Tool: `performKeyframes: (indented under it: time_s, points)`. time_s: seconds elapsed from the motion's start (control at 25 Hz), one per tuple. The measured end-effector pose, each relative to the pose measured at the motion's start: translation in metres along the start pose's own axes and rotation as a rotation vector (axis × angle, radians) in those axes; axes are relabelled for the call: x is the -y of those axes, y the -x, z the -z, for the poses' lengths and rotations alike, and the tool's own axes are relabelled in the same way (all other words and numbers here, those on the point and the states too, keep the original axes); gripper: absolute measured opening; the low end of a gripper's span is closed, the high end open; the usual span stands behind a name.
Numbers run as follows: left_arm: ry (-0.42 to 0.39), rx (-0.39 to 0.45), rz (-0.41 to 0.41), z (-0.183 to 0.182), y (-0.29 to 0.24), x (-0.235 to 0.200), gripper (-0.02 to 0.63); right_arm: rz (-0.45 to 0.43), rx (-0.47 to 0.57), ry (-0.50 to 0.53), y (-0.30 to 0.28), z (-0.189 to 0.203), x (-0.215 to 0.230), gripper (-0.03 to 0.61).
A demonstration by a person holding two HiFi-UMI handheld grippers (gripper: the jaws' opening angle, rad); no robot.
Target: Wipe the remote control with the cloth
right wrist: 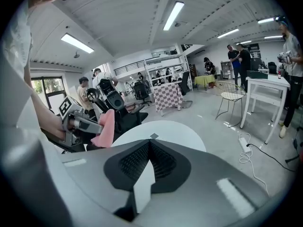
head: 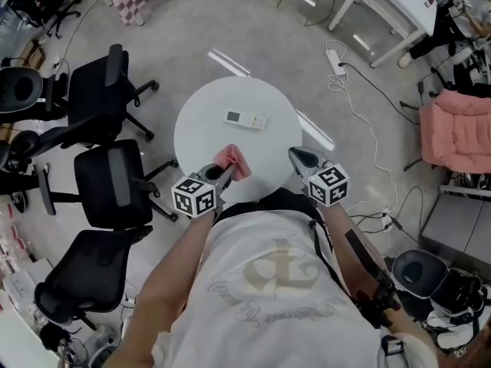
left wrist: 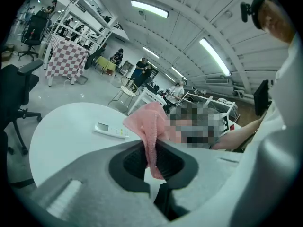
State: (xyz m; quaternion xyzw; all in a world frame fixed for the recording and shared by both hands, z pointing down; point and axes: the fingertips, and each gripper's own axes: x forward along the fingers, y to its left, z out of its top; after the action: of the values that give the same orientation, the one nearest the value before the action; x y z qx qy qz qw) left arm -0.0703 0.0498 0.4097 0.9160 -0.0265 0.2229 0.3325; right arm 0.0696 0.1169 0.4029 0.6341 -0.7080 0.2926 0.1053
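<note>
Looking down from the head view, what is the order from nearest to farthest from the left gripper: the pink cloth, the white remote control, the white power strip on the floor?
1. The pink cloth: pinched in the left gripper itself, over the table's near edge.
2. The white remote control: lying mid-way across the round white table, beyond the cloth.
3. The white power strip: on the floor past the table's far side, to the right.

Grey floor (head: pixel 253 21), black office chairs (head: pixel 107 179), ceiling strip lights (right wrist: pixel 173 14).

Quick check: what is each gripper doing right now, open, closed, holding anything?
Left gripper: jaws closed on the pink cloth.
Right gripper: jaws closed, nothing between them.
</note>
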Motion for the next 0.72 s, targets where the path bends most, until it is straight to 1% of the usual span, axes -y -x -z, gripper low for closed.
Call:
performKeyframes:
  time_s: [0.24,0.44,0.6,0.72]
  points:
    - [0.016,-0.003,-0.028,-0.017,-0.012,-0.01,0.02,-0.029,-0.063,0.013,-0.027,0.003,0.018,0.008]
    - [0.047,-0.039,-0.058,-0.019,-0.026,-0.025,0.02,-0.068,-0.144,0.069,-0.056,0.014,0.028,0.008]
    - [0.073,-0.082,-0.076,-0.014,-0.038,-0.03,0.019,-0.111,-0.226,0.124,-0.071,0.033,0.029,0.008]
    - [0.087,-0.106,-0.084,-0.015,-0.052,-0.034,0.018,-0.119,-0.279,0.172,-0.082,0.043,0.037,0.008]
